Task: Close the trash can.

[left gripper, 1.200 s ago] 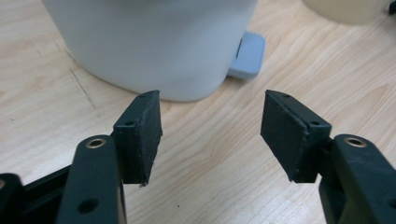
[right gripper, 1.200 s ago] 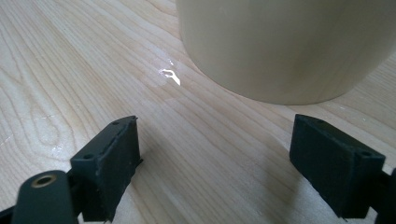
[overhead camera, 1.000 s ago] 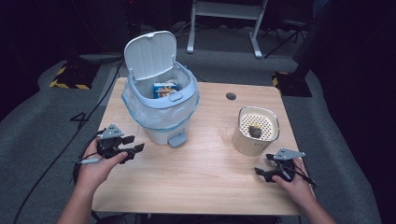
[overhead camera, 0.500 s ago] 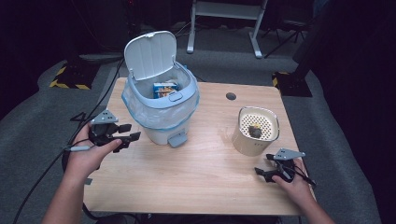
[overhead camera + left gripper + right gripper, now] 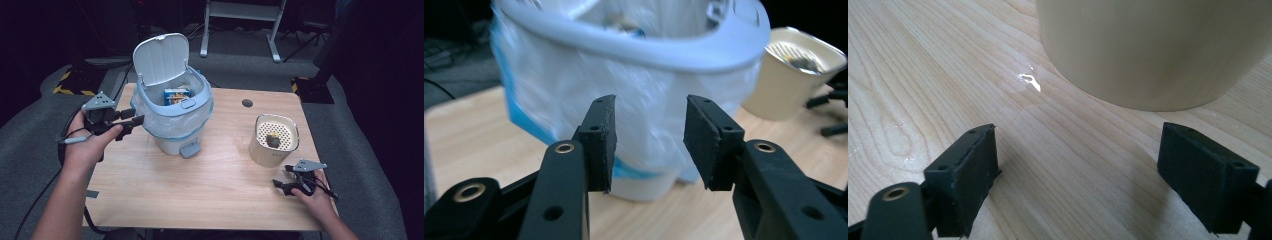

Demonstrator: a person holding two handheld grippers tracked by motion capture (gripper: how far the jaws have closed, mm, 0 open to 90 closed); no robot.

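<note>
Left gripper (image 5: 131, 121) up off the table, held in our left hand (image 5: 90, 142), jaws pointed at the bin (image 5: 172, 117). Jaws partly open, a moderate gap, nothing between them. In the left gripper view the bin's bag-covered wall (image 5: 589, 95) sits straight ahead of the pads (image 5: 599, 132), close but not touching as far as we can tell. The bag (image 5: 172, 127), white with a blue edge, is folded out over the rim (image 5: 649, 47) just above the jaw line.

Beyond the jaws: lid (image 5: 161, 59) stands open and upright on the far side; a small printed box (image 5: 176, 95) lies inside. The pedal (image 5: 190, 150) juts from the foot of the bin, below and to the right of our jaw tips.

Our reading: the left is reaching for the bag or rim on the near side. To do it well, we judge the jaws should come in level, straddle one fold of plastic rather than push into the wall, and close slowly, since the film is slack and the light bin may slide or tip. Keep the cable (image 5: 70, 150) out of the way.

Further right: cream cup (image 5: 273, 145) with perforated top, a dark bit (image 5: 272, 140) resting on it.

Right gripper (image 5: 286, 184) low on the table (image 5: 210, 190) in our right hand (image 5: 312, 197), jaws wide apart and empty. The cup's wall (image 5: 1158, 50) stands just ahead of its pads (image 5: 973, 170), apart from them.
</note>
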